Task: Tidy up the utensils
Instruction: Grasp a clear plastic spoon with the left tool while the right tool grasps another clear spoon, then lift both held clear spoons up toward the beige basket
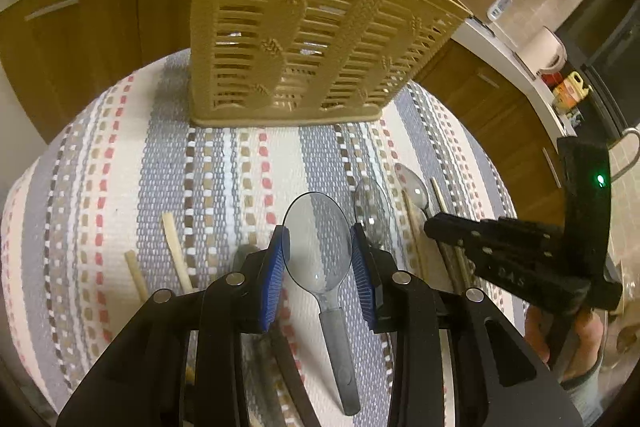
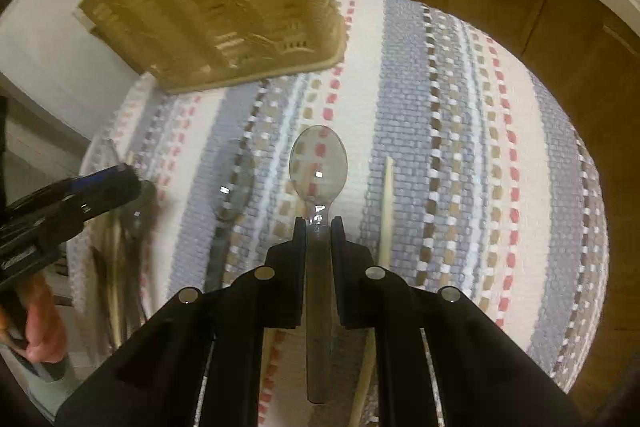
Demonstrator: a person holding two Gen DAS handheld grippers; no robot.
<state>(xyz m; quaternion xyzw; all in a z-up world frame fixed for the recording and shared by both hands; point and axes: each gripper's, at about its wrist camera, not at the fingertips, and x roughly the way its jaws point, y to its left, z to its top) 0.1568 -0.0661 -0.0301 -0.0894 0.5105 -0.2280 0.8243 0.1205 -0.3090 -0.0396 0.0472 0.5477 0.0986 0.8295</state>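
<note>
Both claws clamp clear spoons: left claw [image 1: 318, 255] one bowl [image 1: 315, 239], right claw [image 2: 319, 227] another's neck [image 2: 319, 217].

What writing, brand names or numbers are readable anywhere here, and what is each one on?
"DAS", roughly: faint raised letters on the side of the right gripper; I am not sure of the reading.
Yellow and red packages on the counter: print too blurred to read.
Small white device by the wall: markings too small to read.
Beige basket: no text seen.
</note>
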